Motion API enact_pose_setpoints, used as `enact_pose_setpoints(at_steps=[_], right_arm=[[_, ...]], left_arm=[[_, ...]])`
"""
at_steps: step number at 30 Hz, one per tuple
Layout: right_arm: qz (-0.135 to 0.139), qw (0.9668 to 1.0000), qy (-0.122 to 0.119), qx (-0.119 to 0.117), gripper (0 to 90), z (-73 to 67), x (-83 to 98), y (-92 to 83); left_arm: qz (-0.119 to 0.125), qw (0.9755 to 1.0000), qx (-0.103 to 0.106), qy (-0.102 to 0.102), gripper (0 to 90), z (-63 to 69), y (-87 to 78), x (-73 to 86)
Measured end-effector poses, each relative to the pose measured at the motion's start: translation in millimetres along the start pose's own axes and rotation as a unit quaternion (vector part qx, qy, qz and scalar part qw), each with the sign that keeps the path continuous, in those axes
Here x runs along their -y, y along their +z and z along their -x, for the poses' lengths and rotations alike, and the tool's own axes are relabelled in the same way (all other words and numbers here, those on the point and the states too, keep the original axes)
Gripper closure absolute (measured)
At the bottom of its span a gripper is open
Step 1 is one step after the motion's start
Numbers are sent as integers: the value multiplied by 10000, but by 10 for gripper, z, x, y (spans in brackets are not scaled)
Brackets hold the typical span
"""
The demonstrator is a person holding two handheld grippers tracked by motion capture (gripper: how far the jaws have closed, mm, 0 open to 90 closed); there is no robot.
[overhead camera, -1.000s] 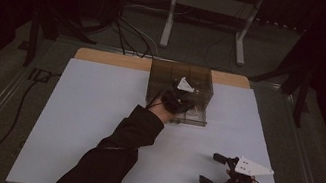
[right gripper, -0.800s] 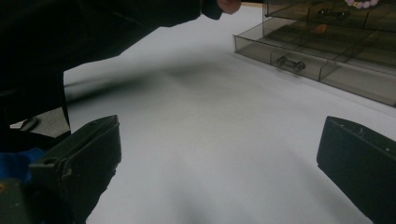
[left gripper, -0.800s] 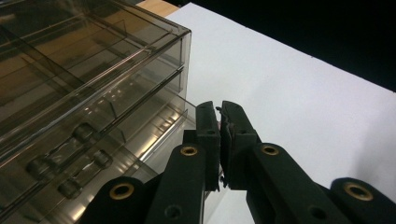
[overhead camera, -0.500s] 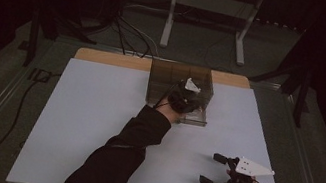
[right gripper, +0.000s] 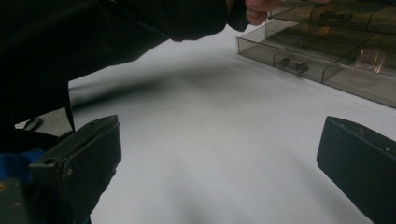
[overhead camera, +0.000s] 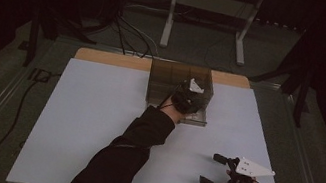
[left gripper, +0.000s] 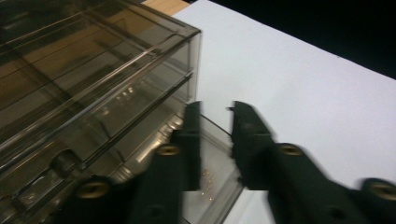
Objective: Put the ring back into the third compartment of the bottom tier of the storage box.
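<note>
A smoky clear drawer cabinet [overhead camera: 174, 75] stands at the back middle of the white table [overhead camera: 89, 124]. Its bottom drawer [overhead camera: 195, 118] is pulled out a little toward me. My left gripper [overhead camera: 190, 99] reaches over the cabinet's front. In the left gripper view its jaws [left gripper: 215, 112] hang just above the open drawer's corner [left gripper: 215, 186]. They have just been opening and stand a narrow gap apart, with nothing pinched between them. My right gripper [overhead camera: 210, 169] rests at the front right, jaws wide open on nothing [right gripper: 219, 135]. The drawer front [right gripper: 280, 56] with its small knob [right gripper: 294, 66] lies beyond it.
The left forearm in a dark sleeve [overhead camera: 143, 134] crosses the table's middle from the front edge. A bare wooden strip [overhead camera: 106, 57] runs along the far edge. Stand legs [overhead camera: 168, 21] and cables [overhead camera: 121, 28] lie on the floor behind.
The left hand has shifted slightly to the right along the cabinet front and a little lower. The right gripper has not moved.
</note>
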State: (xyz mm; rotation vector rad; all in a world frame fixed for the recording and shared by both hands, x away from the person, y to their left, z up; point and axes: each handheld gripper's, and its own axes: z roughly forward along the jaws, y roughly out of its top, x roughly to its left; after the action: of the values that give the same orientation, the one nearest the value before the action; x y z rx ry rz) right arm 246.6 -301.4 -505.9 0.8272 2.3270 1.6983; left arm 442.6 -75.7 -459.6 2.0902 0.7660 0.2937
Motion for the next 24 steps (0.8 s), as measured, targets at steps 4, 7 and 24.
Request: enact_pose_setpoints(at_steps=[4,7,24], right_arm=[[-12,10000,21,0,0,-2,1,1],[-26,10000,11,15,0,4,7,7],[-82,10000,20,26,0,2,13,20]], left_arm=[[-10,9999,95,32,593,44,-65,-27],[36,9999,91,34,487,91,-135,-56],[-108,9998,108,-122,196,127,-468,-30]])
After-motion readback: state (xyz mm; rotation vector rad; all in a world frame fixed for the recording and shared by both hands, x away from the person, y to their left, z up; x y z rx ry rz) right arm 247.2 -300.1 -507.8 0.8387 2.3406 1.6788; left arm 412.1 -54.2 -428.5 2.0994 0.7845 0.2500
